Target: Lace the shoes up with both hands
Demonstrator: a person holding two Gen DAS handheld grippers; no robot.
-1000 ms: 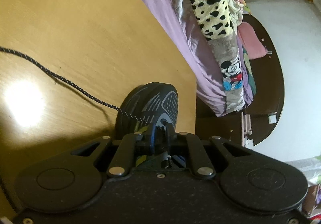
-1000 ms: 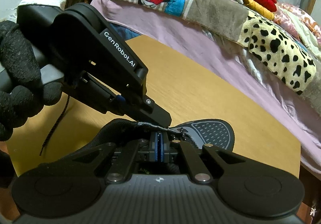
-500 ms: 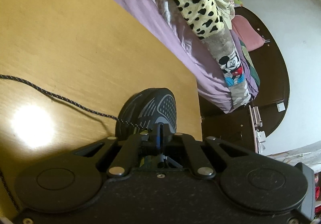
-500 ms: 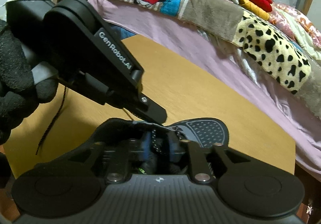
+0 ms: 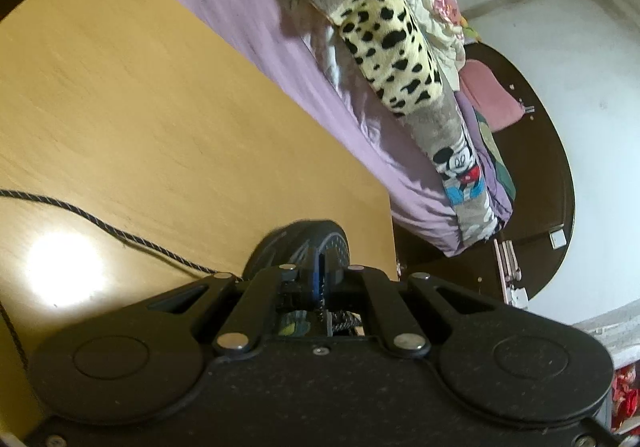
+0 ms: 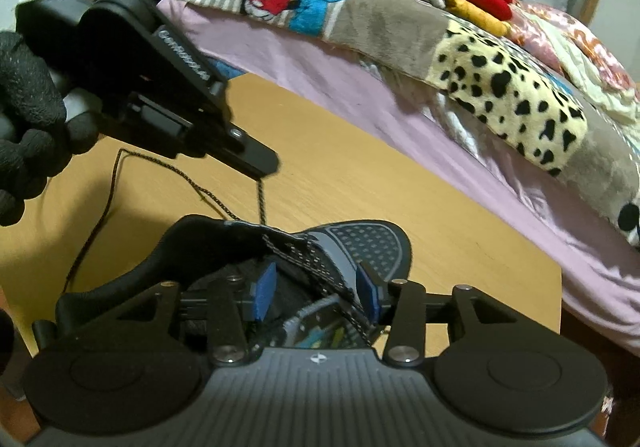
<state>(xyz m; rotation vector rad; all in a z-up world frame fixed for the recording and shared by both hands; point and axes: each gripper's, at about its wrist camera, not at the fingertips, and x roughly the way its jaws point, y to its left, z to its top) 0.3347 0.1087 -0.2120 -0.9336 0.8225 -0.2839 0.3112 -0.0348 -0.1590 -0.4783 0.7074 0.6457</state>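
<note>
A black shoe (image 6: 360,243) with a grey dotted toe stands on the wooden table (image 6: 400,167), right under both grippers. My left gripper (image 6: 266,167) is shut on the black speckled lace (image 6: 260,199), which hangs straight from its tip down to the shoe's eyelet row. In the left wrist view the left gripper (image 5: 318,279) shows its fingers pressed together above the shoe's toe (image 5: 304,243), and the rest of the lace (image 5: 120,235) trails left over the table. My right gripper (image 6: 316,287) hovers over the tongue with its jaws opening; the blue pads (image 6: 266,289) press on nothing.
A bed with a purple sheet (image 6: 360,87) and piled blankets (image 6: 500,87) runs along the table's far edge. A black-gloved hand (image 6: 24,119) holds the left gripper. The table's corner (image 5: 386,199) lies just past the shoe's toe.
The right jaws went from shut to apart. The left gripper closed fully and rose off the shoe, drawing the lace up with it.
</note>
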